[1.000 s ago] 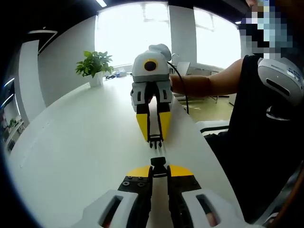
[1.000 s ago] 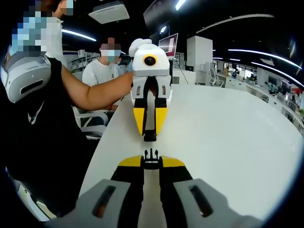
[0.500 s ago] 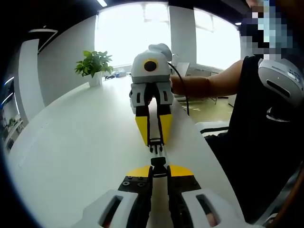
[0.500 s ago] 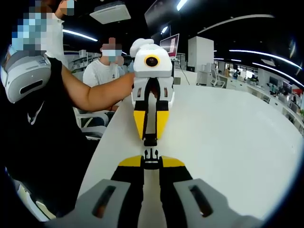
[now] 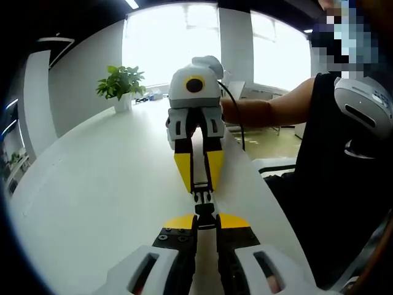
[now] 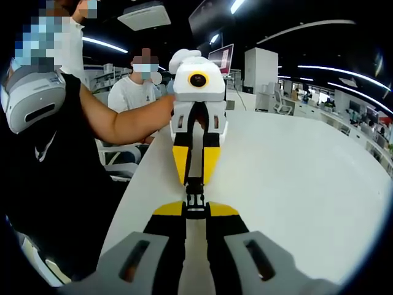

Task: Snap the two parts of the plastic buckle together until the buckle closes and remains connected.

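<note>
The two buckle halves sit nose to nose between the grippers, above the white table (image 5: 92, 184). In the left gripper view, the socket half (image 5: 206, 216) is pinched at the tip of the left gripper (image 5: 206, 220), jaws closed narrow on it, and the pronged half (image 5: 202, 197) pokes out of the right gripper (image 5: 200, 184) coming in from the top. The prongs touch the mouth of the socket — whether they're actually clicked in, I can't tell from here.

Same story flipped in the right gripper view: the right gripper (image 6: 195, 212) rises from the bottom with its yellow-tipped jaws clamped tight on the pronged half (image 6: 195, 201), and the left gripper (image 6: 194, 178) points straight down at it, holding the socket half (image 6: 194, 183). The two black pieces meet in one line, no gap I can make out.

Pose-wise, both grippers are aimed dead at each other along the table's near edge, level and lined up. A bare forearm (image 5: 258, 112) reaches in behind the right gripper, and the person in a black top (image 6: 43, 178) sits just off the table's side.

Further out — a potted plant (image 5: 121, 83) stands at the far end of the table by bright windows, and another person in a white shirt (image 6: 130, 93) sits in the background.
</note>
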Demonstrator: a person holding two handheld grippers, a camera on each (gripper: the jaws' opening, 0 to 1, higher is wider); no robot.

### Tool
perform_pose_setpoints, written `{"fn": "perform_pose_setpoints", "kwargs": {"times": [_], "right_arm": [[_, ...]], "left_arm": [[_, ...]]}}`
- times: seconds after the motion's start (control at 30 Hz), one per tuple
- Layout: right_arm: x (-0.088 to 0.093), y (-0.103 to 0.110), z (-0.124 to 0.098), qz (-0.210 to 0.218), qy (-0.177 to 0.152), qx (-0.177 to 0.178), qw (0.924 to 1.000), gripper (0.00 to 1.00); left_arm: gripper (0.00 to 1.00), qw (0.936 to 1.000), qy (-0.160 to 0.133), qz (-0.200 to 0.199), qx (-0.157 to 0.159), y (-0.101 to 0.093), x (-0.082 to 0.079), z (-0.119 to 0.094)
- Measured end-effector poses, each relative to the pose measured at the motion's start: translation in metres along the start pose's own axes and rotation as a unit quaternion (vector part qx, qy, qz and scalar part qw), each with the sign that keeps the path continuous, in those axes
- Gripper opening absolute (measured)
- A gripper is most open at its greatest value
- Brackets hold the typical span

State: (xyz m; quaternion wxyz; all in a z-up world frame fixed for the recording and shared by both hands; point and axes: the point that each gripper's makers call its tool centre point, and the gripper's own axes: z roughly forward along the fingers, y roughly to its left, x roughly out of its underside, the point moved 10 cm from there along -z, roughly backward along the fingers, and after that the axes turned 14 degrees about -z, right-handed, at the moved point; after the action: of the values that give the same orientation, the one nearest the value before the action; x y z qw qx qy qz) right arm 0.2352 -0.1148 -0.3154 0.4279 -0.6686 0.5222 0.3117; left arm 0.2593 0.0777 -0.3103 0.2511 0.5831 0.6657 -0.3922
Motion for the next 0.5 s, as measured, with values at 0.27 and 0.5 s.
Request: {"fn": "perform_pose_setpoints", "kwargs": {"times": [0.27, 0.5], "right_arm": [[0.0006, -0.0002, 0.0004, 0.0, 0.0, 0.001, 1.0, 0.11], [0.0009, -0.0002, 0.0006, -0.001, 0.0, 0.001, 1.0, 0.11]], "left_arm": [[0.09, 1.0, 0.0, 0.001, 0.002, -0.0002, -0.0007, 0.0017], [0.09, 1.0, -0.002, 0.001, 0.003, -0.0007, -0.0018, 0.0025]]}}
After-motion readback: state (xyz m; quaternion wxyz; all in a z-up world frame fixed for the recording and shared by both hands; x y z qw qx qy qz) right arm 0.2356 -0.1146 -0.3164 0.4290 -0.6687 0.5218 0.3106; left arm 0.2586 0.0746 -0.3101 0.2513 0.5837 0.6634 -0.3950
